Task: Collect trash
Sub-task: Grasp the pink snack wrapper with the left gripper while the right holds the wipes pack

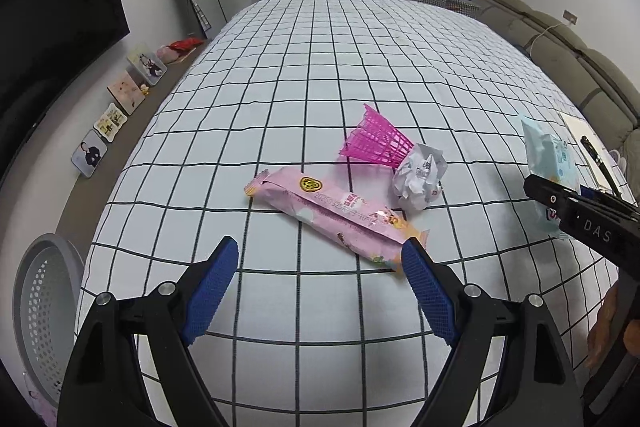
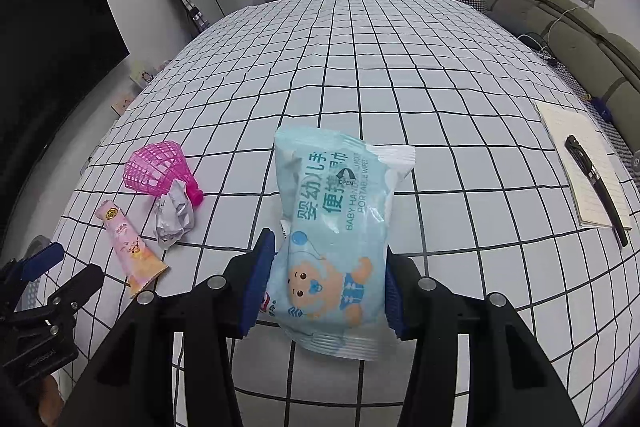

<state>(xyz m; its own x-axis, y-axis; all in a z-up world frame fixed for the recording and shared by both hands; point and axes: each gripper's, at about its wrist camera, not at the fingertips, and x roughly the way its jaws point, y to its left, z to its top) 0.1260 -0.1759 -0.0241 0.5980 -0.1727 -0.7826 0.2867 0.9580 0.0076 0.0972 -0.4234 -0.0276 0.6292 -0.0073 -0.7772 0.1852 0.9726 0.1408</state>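
A pink snack wrapper point(image 1: 332, 215) lies on the checked tablecloth point(image 1: 320, 67), with a crumpled white paper ball point(image 1: 418, 177) and a pink plastic shuttlecock point(image 1: 378, 141) just behind it. My left gripper point(image 1: 320, 259) is open, low over the cloth, its right finger beside the wrapper's near end. My right gripper point(image 2: 330, 267) is shut on a light blue baby wipes pack point(image 2: 340, 227) and holds it above the table. The wrapper point(image 2: 130, 247), paper ball point(image 2: 174, 215) and shuttlecock point(image 2: 156, 169) show at the left in the right wrist view.
A grey perforated bin point(image 1: 44, 307) stands on the floor left of the table. A notepad point(image 2: 580, 163) with a black pen point(image 2: 596, 187) lies at the table's right edge. A sofa point(image 1: 560, 43) runs along the right; picture tiles point(image 1: 120, 95) lean on the left wall.
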